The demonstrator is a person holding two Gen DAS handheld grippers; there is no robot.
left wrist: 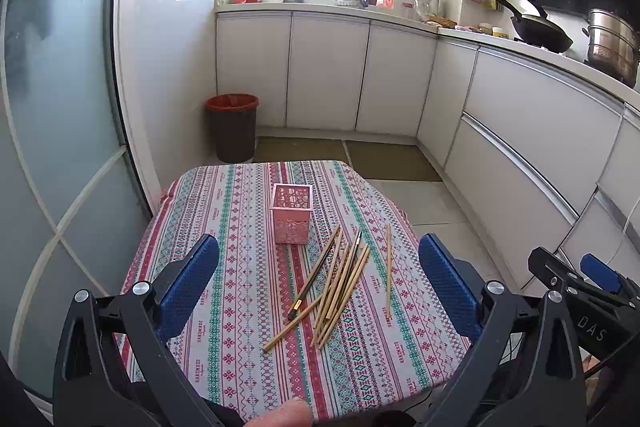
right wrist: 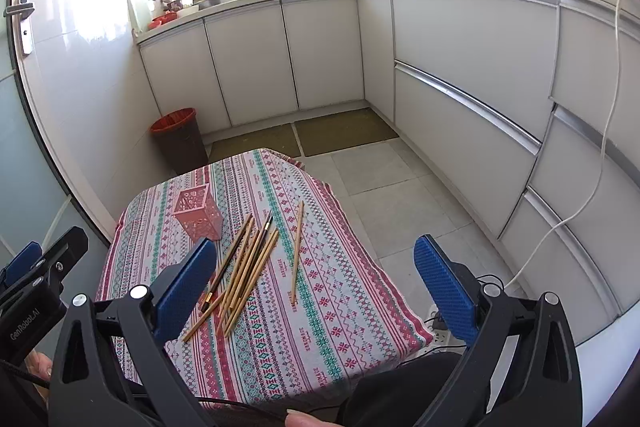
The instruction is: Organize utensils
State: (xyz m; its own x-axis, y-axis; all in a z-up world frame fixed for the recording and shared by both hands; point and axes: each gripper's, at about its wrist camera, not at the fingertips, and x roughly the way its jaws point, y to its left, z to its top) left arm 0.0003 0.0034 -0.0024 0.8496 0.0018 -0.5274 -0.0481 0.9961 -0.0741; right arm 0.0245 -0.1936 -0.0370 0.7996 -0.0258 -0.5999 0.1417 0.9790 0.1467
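Observation:
A pink perforated square holder point(left wrist: 291, 213) stands upright and empty on a small table with a patterned cloth point(left wrist: 240, 287). A loose pile of wooden chopsticks point(left wrist: 340, 279) lies in front of it, with one dark chopstick among them and a single chopstick point(left wrist: 388, 269) apart to the right. My left gripper point(left wrist: 318, 287) is open and empty, above the near part of the table. In the right wrist view the holder point(right wrist: 198, 213), the pile point(right wrist: 244, 267) and the single chopstick point(right wrist: 297, 251) show too. My right gripper point(right wrist: 316, 287) is open and empty, over the table's right edge.
A dark bin with a red liner point(left wrist: 232, 127) stands on the floor beyond the table. White kitchen cabinets point(left wrist: 500, 131) run along the back and right. A glass door point(left wrist: 60, 107) is at the left. A power strip with cables point(right wrist: 438, 327) lies on the floor at the right.

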